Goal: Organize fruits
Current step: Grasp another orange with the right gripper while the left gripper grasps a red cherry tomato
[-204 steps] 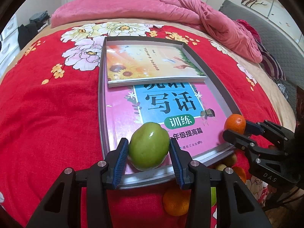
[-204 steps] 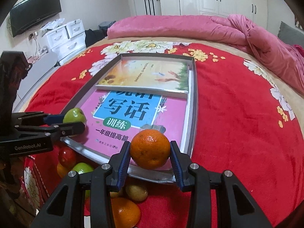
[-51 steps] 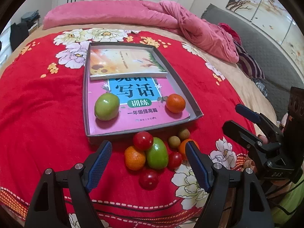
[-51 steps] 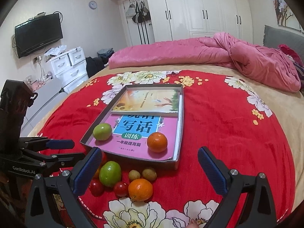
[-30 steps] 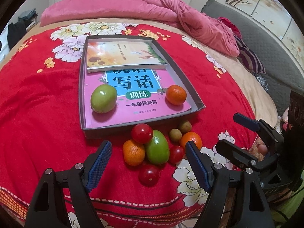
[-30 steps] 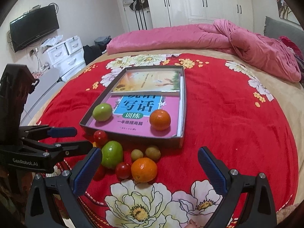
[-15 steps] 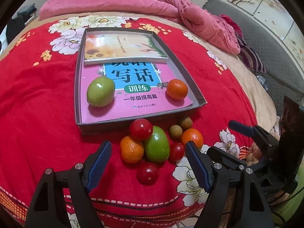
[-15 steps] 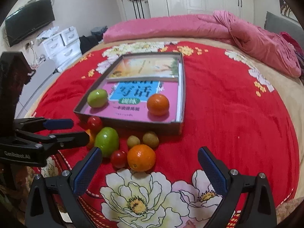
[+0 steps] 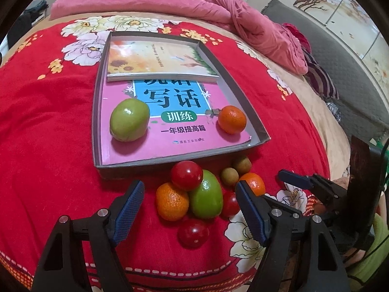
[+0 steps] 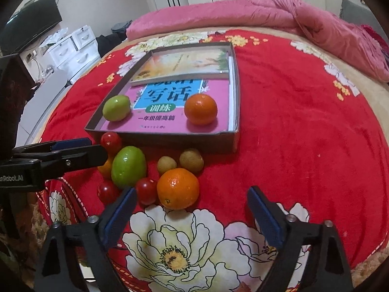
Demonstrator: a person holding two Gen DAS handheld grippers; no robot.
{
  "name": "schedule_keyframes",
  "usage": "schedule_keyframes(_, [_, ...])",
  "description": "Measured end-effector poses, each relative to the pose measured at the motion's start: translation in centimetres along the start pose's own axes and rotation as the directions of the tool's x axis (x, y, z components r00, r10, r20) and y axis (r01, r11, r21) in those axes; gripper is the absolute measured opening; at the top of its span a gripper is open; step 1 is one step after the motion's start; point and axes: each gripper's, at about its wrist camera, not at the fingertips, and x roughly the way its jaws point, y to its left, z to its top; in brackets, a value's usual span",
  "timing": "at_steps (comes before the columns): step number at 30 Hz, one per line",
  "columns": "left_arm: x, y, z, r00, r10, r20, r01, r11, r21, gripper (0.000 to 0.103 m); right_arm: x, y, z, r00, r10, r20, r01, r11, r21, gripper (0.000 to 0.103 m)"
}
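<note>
A grey tray [image 9: 97, 102] [image 10: 235, 92] on the red bedspread holds two books, a green fruit [image 9: 129, 119] [image 10: 116, 108] and an orange [image 9: 231, 119] [image 10: 200, 109]. In front of the tray lies a pile of loose fruit: a green fruit [image 9: 206, 197] [image 10: 128, 166], two oranges [image 9: 172, 201] [image 10: 178, 188], red tomatoes [image 9: 186, 175] [image 10: 111, 141] and two small brown fruits [image 9: 229, 176] [image 10: 191, 160]. My left gripper [image 9: 189, 210] is open over the pile. My right gripper [image 10: 192, 210] is open just before the near orange. Both are empty.
A pink quilt [image 9: 150, 2] lies across the far side of the bed. White drawers [image 10: 73, 46] and a TV [image 10: 31, 24] stand at the left. A grey sofa [image 9: 340, 56] is at the right. The bed's front edge is close below the fruit pile.
Both grippers set the green fruit and the orange down in the tray, opened and pulled back. In the last second both have moved down and closer to the loose fruit pile.
</note>
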Motion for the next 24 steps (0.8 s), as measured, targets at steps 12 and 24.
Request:
schedule_keyframes(12, [0.5,0.2,0.5,1.0,0.01,0.006,-0.01,1.0,0.003,0.069,2.0,-0.8,0.4,0.993,0.109,-0.046,-0.104,0.989,0.108,0.058])
schedule_keyframes(24, [2.0,-0.2,0.8,1.0,-0.004,-0.027,0.005,1.0,0.015,0.061,3.2,-0.8,0.7,0.989,0.128,-0.067,-0.119,0.986,0.118,0.051])
